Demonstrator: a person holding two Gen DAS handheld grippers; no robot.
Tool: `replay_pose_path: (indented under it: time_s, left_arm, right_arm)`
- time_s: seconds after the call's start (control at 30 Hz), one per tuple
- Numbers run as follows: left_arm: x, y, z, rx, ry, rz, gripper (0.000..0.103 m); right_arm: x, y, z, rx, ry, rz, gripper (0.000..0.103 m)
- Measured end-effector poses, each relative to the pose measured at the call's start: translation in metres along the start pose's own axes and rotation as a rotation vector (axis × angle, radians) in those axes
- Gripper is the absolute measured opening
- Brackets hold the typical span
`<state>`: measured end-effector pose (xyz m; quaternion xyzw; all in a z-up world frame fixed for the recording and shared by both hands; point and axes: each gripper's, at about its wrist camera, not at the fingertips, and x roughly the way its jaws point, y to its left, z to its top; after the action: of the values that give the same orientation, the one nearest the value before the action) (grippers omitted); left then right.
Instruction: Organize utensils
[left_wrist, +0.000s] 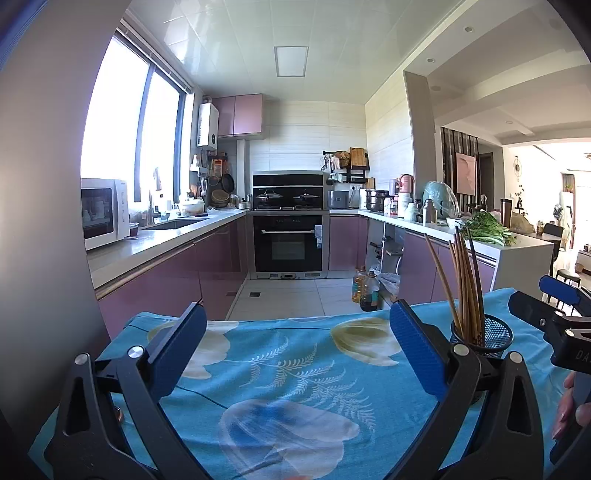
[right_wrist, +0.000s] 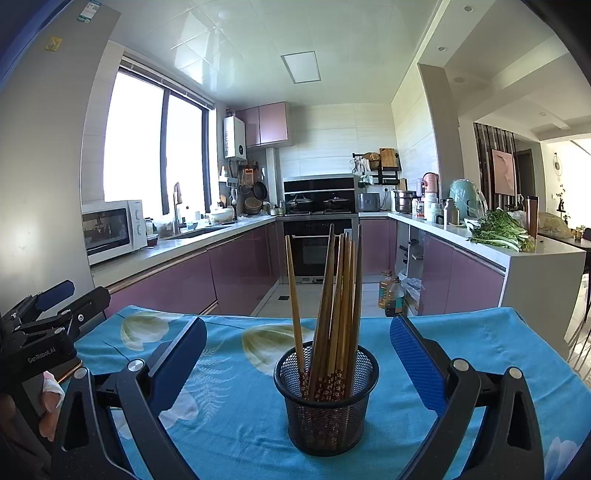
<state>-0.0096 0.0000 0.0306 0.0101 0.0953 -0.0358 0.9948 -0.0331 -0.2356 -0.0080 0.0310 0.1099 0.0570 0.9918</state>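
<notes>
A black mesh cup (right_wrist: 327, 398) stands on the blue flowered tablecloth (right_wrist: 236, 406) and holds several wooden chopsticks (right_wrist: 340, 295) upright. My right gripper (right_wrist: 299, 354) is open and empty, its blue pads on either side of the cup and a little short of it. In the left wrist view the cup (left_wrist: 487, 338) with the chopsticks (left_wrist: 465, 288) stands just right of my right pad. My left gripper (left_wrist: 299, 354) is open and empty over bare cloth (left_wrist: 288, 369). The right gripper's side (left_wrist: 561, 317) shows at the far right.
The table's far edge drops to the tiled kitchen floor (right_wrist: 280, 295). Purple cabinets and counters run along both sides. Oil bottles (right_wrist: 391, 295) stand on the floor. A microwave (right_wrist: 110, 229) and greens (right_wrist: 498, 230) sit on the counters. The left gripper (right_wrist: 40, 325) shows at far left.
</notes>
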Motion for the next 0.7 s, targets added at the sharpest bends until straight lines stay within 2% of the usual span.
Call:
replay_pose_path:
  time_s: [0.7]
  left_arm:
    - [-0.0010,0.0015,0.0025,-0.002,-0.007,0.009,0.098]
  right_arm:
    - [-0.0010,-0.0008,0.0008,-0.001,0.000,0.003,0.096]
